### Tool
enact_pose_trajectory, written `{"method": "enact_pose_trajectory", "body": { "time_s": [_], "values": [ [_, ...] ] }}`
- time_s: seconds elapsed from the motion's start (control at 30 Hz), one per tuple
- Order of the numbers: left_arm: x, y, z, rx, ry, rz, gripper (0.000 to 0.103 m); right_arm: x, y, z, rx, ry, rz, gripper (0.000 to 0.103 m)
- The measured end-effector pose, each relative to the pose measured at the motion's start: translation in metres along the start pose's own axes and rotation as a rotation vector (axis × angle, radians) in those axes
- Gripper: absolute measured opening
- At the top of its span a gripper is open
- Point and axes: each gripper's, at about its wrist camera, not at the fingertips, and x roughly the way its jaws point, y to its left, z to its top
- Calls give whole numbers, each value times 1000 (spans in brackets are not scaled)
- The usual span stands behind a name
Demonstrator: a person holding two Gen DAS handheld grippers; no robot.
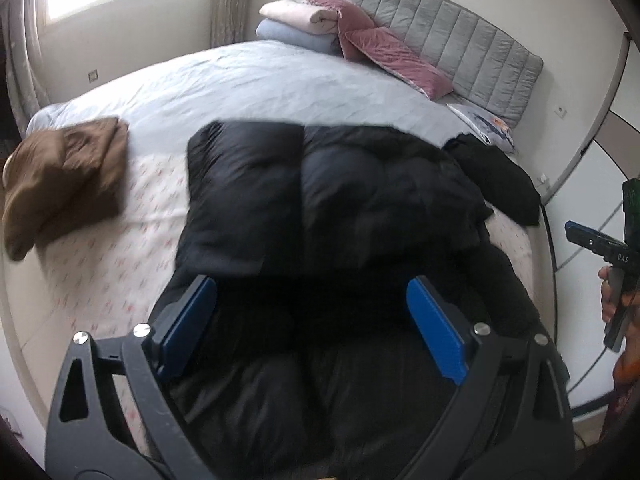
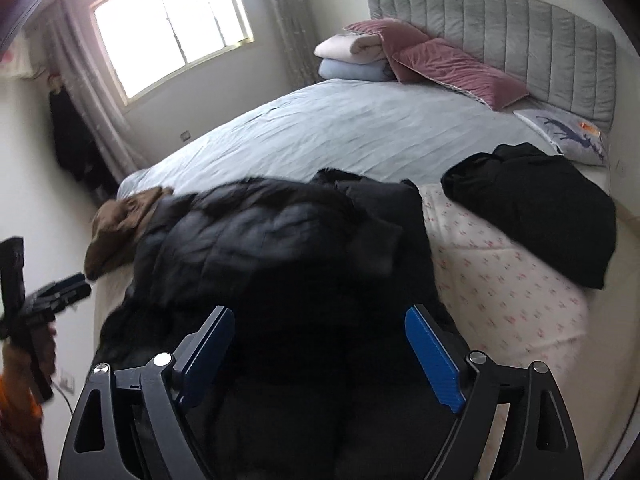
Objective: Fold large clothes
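A large black puffer jacket (image 1: 328,208) lies spread on the near side of the bed (image 1: 248,76), partly folded over itself. It also shows in the right wrist view (image 2: 260,240). My left gripper (image 1: 312,312) hovers open and empty above the jacket's near end. My right gripper (image 2: 320,344) is open and empty above the same near end. The right gripper also shows at the right edge of the left wrist view (image 1: 576,232). The left gripper shows at the left edge of the right wrist view (image 2: 76,286).
A brown garment (image 1: 64,184) lies crumpled at the bed's left side. A second black garment (image 2: 536,208) lies to the jacket's right. Folded blankets (image 1: 296,20) and pink pillows (image 1: 384,48) sit by the grey headboard (image 1: 460,40). A window (image 2: 172,24) is on the far wall.
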Motion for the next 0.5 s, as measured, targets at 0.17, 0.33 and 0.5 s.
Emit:
{"method": "enact_pose_trajectory", "body": {
  "time_s": [0.17,0.33,0.5],
  "values": [
    [-30,24,-48,8,37,9,96,-34,-6,-46,-42,46,23,89],
    [-41,55,-90,-36,108,-12,96,-47,-20,-84,-49,97,43,89],
    [-38,86,-122,-155,195,-78,96,-44,-49,-118,35,168,58,89]
  ]
}}
